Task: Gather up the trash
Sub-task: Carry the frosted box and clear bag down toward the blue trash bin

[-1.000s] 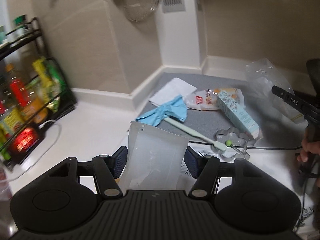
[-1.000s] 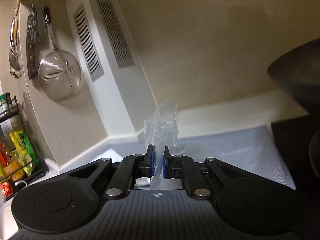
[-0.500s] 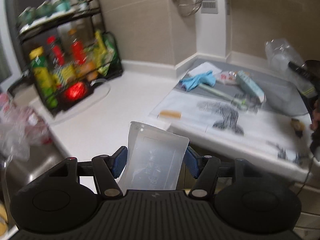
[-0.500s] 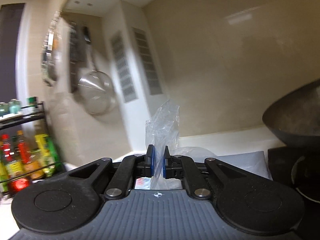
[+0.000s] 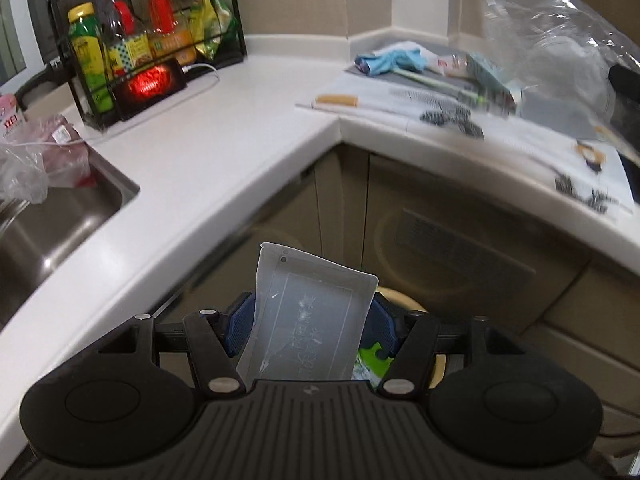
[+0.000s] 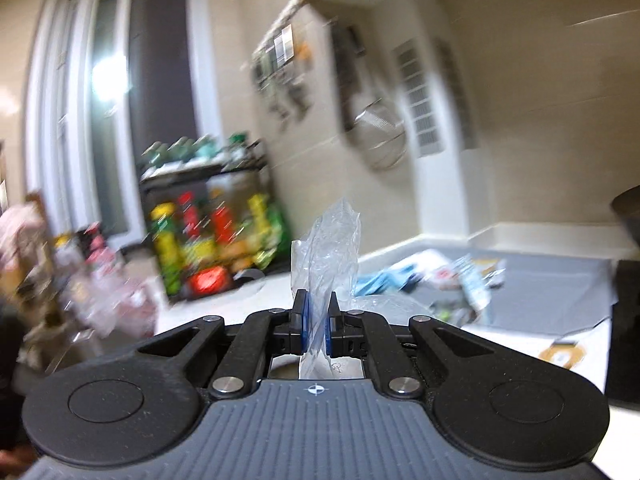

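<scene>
My left gripper (image 5: pixel 310 322) is shut on a flat, frosted plastic package (image 5: pixel 308 316), held off the counter in front of the cabinet doors. Below it shows a round pale bin rim (image 5: pixel 404 300) with something green inside. My right gripper (image 6: pixel 316 322) is shut on a crumpled clear plastic bag (image 6: pixel 328 240). The same clear bag (image 5: pixel 548 40) appears at the upper right of the left wrist view. More trash lies on the grey mat (image 5: pixel 560 116): a blue glove (image 5: pixel 390 60), a snack wrapper (image 5: pixel 452 65), a light blue carton (image 5: pixel 492 80).
A white L-shaped counter (image 5: pixel 224 140) wraps the corner. A steel sink (image 5: pixel 52 224) with a plastic bag (image 5: pixel 24 168) sits at the left. A black rack of bottles (image 5: pixel 132 40) stands at the back. A dark pan (image 6: pixel 628 216) is at the right.
My left gripper has pulled back and down from the counter with the package, now over the bin by the cabinets. My right gripper has swung left with the bag, blurring its view.
</scene>
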A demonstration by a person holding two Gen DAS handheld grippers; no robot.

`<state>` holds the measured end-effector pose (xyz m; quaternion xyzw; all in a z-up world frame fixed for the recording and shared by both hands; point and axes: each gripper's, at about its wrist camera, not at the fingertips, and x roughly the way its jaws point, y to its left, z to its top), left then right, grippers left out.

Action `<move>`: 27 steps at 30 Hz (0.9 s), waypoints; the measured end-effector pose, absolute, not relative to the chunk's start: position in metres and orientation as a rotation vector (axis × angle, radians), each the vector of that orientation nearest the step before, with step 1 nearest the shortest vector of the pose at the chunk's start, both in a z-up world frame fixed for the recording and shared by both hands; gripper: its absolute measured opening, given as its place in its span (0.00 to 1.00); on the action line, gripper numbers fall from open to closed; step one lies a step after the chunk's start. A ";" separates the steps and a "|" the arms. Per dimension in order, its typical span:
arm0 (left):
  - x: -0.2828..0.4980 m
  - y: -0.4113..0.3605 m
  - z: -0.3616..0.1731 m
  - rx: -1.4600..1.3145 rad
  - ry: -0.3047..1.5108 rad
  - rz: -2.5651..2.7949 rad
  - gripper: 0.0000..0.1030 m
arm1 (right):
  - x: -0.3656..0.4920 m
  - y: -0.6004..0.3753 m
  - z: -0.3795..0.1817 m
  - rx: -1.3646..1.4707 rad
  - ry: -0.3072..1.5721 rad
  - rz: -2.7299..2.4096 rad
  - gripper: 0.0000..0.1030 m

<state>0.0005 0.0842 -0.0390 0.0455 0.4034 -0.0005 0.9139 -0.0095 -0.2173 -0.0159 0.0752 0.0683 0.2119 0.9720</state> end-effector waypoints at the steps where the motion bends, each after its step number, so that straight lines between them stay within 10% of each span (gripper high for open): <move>1: -0.002 0.084 -0.042 0.092 0.833 0.002 0.65 | -0.014 -0.211 -0.020 0.140 0.159 0.441 0.08; 27: -0.005 0.091 -0.081 0.077 0.916 0.028 0.65 | -0.014 -0.147 -0.086 0.027 0.476 0.518 0.08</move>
